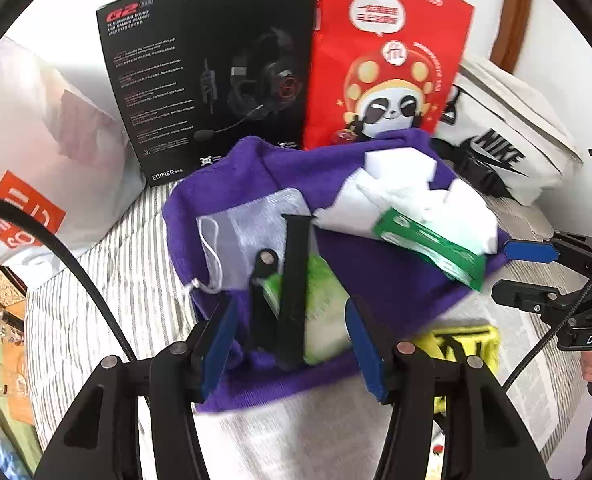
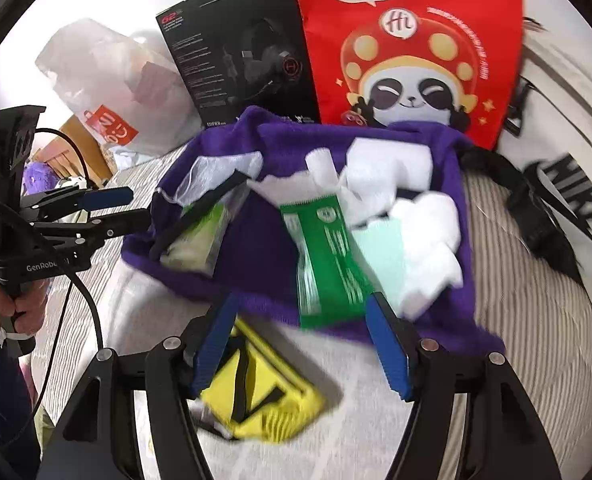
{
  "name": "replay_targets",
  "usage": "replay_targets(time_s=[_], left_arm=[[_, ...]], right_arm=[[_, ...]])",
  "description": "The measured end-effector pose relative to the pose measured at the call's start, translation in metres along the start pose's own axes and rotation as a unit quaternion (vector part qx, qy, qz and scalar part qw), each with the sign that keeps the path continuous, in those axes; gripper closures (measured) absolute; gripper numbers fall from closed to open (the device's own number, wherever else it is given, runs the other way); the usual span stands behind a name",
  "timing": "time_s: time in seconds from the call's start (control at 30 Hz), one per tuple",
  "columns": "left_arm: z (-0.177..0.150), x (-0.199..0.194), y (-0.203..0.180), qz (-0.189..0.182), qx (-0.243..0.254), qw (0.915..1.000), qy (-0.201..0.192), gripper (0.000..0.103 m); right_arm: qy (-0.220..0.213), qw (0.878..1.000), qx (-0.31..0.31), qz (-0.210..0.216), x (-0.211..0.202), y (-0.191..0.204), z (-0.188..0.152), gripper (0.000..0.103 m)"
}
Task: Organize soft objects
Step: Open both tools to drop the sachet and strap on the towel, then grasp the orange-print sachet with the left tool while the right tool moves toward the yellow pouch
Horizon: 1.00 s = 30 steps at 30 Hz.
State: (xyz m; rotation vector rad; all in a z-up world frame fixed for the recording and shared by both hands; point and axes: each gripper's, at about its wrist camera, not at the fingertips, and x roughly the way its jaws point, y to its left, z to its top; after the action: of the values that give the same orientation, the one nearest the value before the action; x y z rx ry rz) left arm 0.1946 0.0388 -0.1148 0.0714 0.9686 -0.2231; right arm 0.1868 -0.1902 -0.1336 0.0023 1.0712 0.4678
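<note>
A striped bedcover (image 1: pixel 107 288) carries everything. At its far edge, a black headset box (image 1: pixel 203 80), a red panda bag (image 1: pixel 388 68) and a white Nike bag (image 1: pixel 508 136) stand as a wall, with a clear plastic bag (image 1: pixel 43 148) closing the left side.

In the middle lies the purple towel (image 2: pixel 255 236), rumpled, its far edge turned up against the box and red bag. On it rest white sponge blocks (image 2: pixel 420 216), a green packet (image 2: pixel 328 256) lying lengthwise, a mesh drawstring pouch (image 1: pixel 251 220), a pale green pack (image 1: pixel 324 304) and a black strap (image 1: pixel 296 280). Off the near edge of the towel, a yellow pouch (image 2: pixel 263 400) sits on the bedcover, the only open ground for moving.

The left gripper (image 1: pixel 291 344) hangs above the near left part of the towel, its jaws partly apart and holding nothing. The right gripper (image 2: pixel 300 352) hangs over the near edge, likewise parted and empty.
</note>
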Motion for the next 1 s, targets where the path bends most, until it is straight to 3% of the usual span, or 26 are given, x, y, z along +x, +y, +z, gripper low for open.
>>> replay_targets(time_s=[0.4,0.53,0.73,1.0], left_arm=[[-0.063,-0.017,-0.047,-0.032,0.035,0.9987,0.017,0.049],[-0.089,-0.021,-0.065,-0.065,0.053,0.9963,0.018,0.036],[-0.126,-0.025,-0.088,-0.099,0.092,0.9906,0.024,0.029],[-0.153,-0.018,-0.106,-0.108,0.135,0.9845,0.032,0.024]], right_arm=[[0.018,0.999,0.034,-0.014,-0.02,-0.011,-0.068,0.036],[0.021,0.999,0.046,-0.019,-0.022,-0.015,-0.083,0.036],[0.015,0.997,0.069,-0.028,-0.034,-0.027,-0.101,0.036],[0.004,0.994,0.094,-0.051,-0.061,-0.046,-0.13,0.036]])
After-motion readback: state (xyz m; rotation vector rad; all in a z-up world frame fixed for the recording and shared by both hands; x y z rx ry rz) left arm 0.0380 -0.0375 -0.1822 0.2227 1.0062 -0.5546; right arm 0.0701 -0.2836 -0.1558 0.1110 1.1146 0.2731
